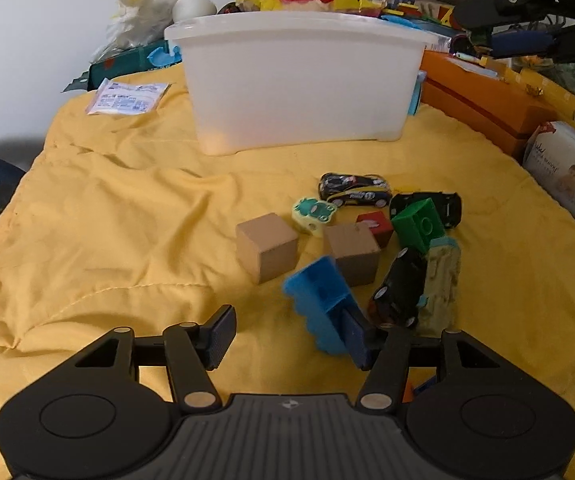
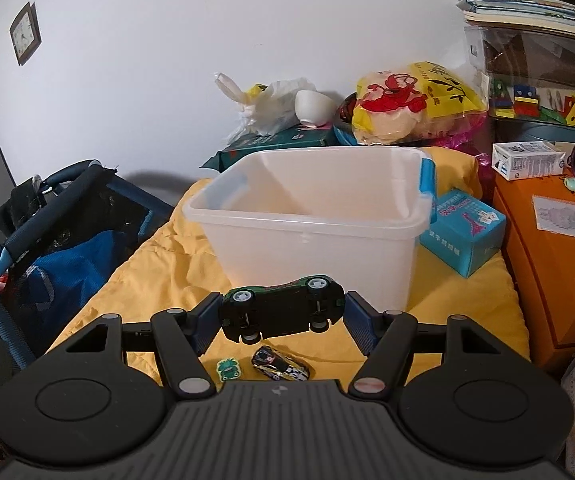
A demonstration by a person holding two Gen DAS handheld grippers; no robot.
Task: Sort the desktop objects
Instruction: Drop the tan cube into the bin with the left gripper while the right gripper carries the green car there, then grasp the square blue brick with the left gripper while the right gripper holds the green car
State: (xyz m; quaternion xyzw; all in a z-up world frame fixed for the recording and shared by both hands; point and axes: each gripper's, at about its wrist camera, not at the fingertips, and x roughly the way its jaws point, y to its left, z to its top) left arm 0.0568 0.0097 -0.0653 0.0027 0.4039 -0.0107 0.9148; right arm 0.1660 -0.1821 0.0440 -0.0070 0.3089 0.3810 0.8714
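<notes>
A heap of toys lies on the yellow cloth [image 1: 127,220] in the left wrist view: two wooden cubes [image 1: 266,246] [image 1: 353,254], a red cube [image 1: 376,226], a green brick [image 1: 419,224], black cars [image 1: 401,288], a black-and-yellow racing car [image 1: 354,190] and a frog eraser [image 1: 313,212]. My left gripper [image 1: 289,338] is open just above the cloth. A blue toy piece [image 1: 319,300] lies against its right finger only. My right gripper [image 2: 283,316] is shut on a dark green toy car [image 2: 283,312], held wheels-up in front of the white translucent bin [image 2: 307,220].
The bin [image 1: 295,80] stands behind the toys. An orange box [image 1: 479,100] and a wipes pack [image 1: 567,172] line the right side. A blue carton [image 2: 463,236] sits beside the bin, a tissue packet [image 1: 127,98] at back left, and a dark stroller [image 2: 47,240] beyond the left edge.
</notes>
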